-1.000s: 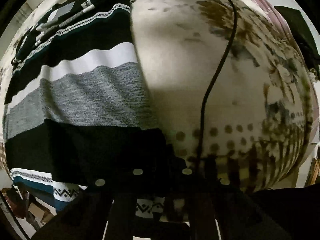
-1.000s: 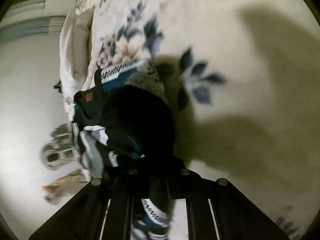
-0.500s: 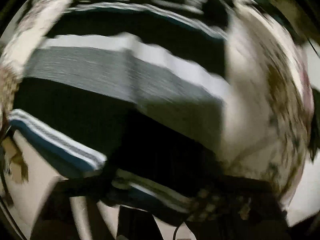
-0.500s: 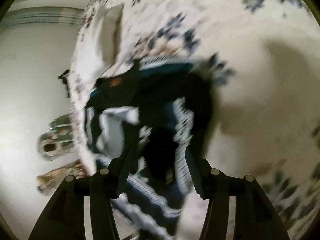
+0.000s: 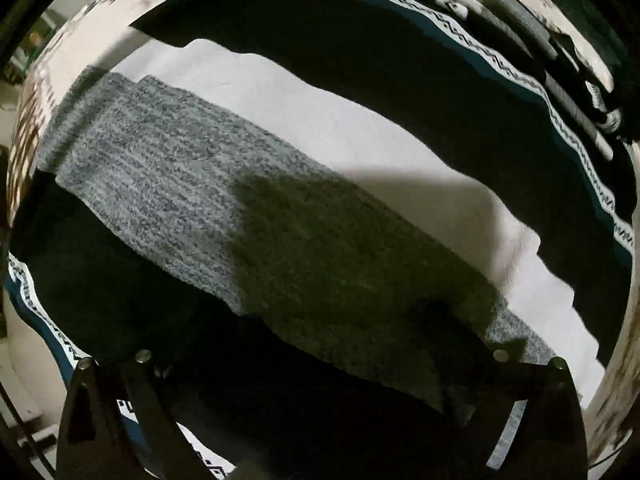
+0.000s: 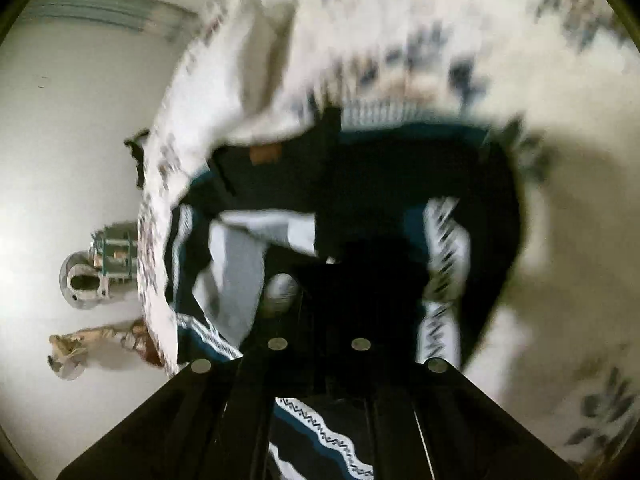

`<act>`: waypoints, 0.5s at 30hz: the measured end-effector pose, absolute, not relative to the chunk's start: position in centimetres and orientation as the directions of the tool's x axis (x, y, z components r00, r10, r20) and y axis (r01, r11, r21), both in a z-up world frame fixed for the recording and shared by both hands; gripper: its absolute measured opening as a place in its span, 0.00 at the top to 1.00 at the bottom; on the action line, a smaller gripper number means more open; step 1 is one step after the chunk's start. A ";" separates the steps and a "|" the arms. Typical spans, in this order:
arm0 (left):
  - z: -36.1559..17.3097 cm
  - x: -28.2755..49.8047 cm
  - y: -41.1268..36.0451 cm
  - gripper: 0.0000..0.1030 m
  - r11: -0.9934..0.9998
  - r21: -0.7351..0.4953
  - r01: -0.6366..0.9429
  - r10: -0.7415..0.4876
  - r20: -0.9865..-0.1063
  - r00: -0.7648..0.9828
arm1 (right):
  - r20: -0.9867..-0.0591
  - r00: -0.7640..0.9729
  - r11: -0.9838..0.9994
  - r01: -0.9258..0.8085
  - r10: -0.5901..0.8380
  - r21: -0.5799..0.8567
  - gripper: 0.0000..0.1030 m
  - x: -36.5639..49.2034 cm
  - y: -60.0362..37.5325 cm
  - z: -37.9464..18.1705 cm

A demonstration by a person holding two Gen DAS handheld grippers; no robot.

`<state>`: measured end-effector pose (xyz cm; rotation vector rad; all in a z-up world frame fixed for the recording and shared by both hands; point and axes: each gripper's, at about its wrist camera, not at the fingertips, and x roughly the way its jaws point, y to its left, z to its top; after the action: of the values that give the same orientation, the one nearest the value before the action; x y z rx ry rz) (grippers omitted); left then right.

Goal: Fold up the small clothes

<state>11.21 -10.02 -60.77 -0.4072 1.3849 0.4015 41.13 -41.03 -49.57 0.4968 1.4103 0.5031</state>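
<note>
Left wrist: left gripper (image 5: 320, 420) fingers wide apart, holding nothing, low over the striped sweater (image 5: 248, 184) spread on the floral bedspread (image 5: 80, 20). Right wrist: right gripper (image 6: 318, 344) fingers close together, clamped on bunched sweater fabric, rest crumpled on the bed; view blurred

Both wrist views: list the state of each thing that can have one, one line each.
Striped sweater: spread flat in the left wrist view, bunched and draped in the right wrist view.
Left claw: open, fingers wide apart over the sweater.
Right claw: fingers close together with sweater fabric between them, apparently shut on it.
Floral bedsheet: spread under the sweater.
</note>
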 end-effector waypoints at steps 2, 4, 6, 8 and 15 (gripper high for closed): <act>-60.3 10.9 -8.7 0.00 0.872 -0.036 -0.488 0.052 -0.985 0.165 | -0.800 0.124 0.807 -0.013 0.588 0.591 0.97 41.5 -43.1 -48.9; -60.2 10.6 -8.1 0.00 0.867 -0.039 -0.496 0.052 -0.984 0.168 | -0.826 0.112 0.827 0.052 0.552 0.559 0.97 41.8 -45.1 -50.3; -60.3 10.8 -8.6 0.00 0.870 -0.030 -0.492 0.051 -0.987 0.150 | -0.822 0.027 0.816 0.106 0.568 0.568 0.96 42.0 -46.0 -52.6; -59.7 11.2 -8.3 0.00 0.866 -0.031 -0.499 0.032 -0.992 0.118 | -0.822 -0.027 0.818 0.123 0.569 0.562 0.92 41.8 -46.1 -53.7; -53.9 10.3 -4.6 0.00 0.842 -0.085 -0.533 0.058 -0.968 0.245 | -0.804 0.063 0.781 0.205 0.592 0.591 0.53 38.7 -47.1 -50.9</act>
<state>10.34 -4.61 -53.89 -0.4434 1.2679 0.4216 38.65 -47.14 -50.93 0.6721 1.5100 0.3281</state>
